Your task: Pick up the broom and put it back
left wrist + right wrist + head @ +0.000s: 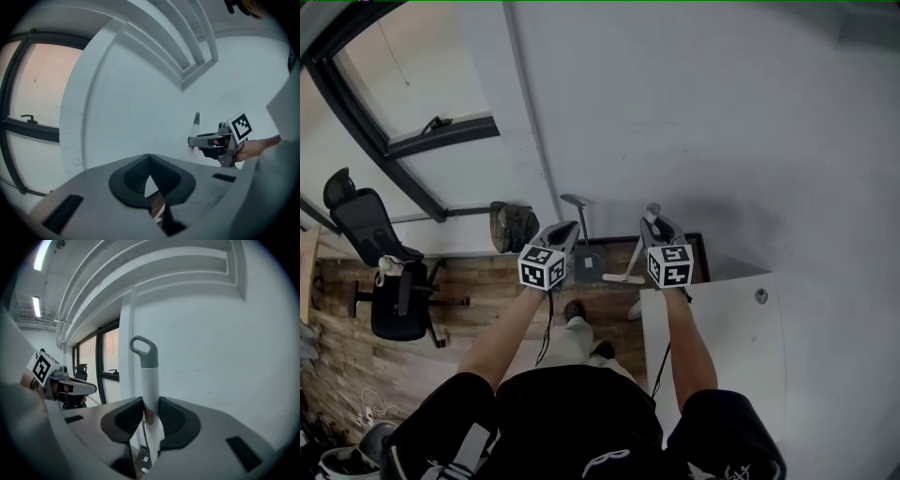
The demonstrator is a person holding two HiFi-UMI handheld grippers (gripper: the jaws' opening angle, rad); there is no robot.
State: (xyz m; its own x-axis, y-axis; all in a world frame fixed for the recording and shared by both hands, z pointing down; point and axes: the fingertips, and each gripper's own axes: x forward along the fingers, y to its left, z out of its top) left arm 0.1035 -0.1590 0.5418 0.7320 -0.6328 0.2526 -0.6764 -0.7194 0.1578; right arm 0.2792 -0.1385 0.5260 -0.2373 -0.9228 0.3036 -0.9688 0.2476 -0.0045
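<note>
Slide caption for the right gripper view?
Right claw shut on white broom handle, grey loop up, before a white wall.

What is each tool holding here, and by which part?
The right tool grips the broom by its white handle, below the grey loop; the left tool is shut, empty.

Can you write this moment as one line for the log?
right gripper: clamped on broom handle | left gripper: shut, empty | broom: upright near white wall
</note>
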